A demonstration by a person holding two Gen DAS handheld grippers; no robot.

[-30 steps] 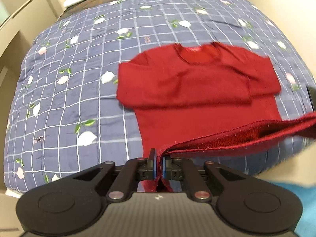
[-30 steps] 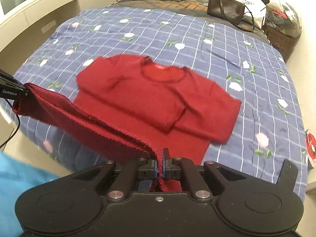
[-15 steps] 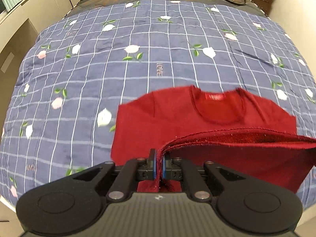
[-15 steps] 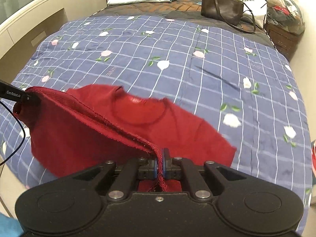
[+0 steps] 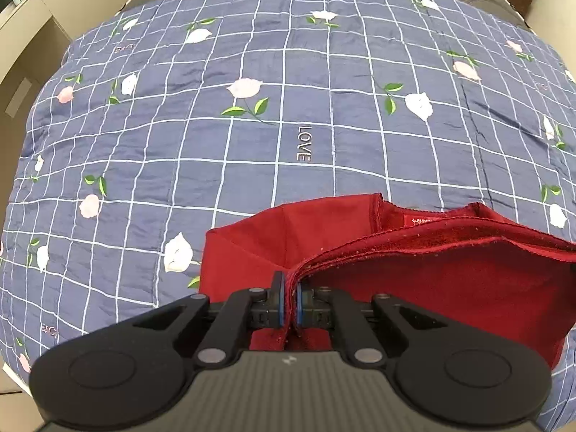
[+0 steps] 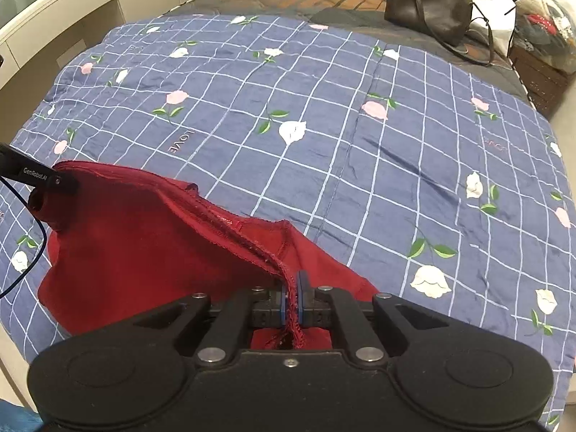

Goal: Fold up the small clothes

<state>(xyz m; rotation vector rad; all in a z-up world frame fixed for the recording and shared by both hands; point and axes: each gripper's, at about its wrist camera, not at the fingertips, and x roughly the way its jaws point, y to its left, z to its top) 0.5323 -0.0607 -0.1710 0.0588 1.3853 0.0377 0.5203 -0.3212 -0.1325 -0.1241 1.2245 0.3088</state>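
A red sweater point(image 5: 414, 288) lies near the bed's point(image 5: 252, 144) near edge, on a blue checked quilt point(image 6: 360, 144) with flowers. The left gripper point(image 5: 289, 304) has its jaws clamped on one hem corner, and the right gripper point(image 6: 292, 304) is clamped on the other; the hem hangs lifted between them, folded over toward the collar point(image 5: 424, 219). A dark bag point(image 6: 424, 18) sits at the far right corner.
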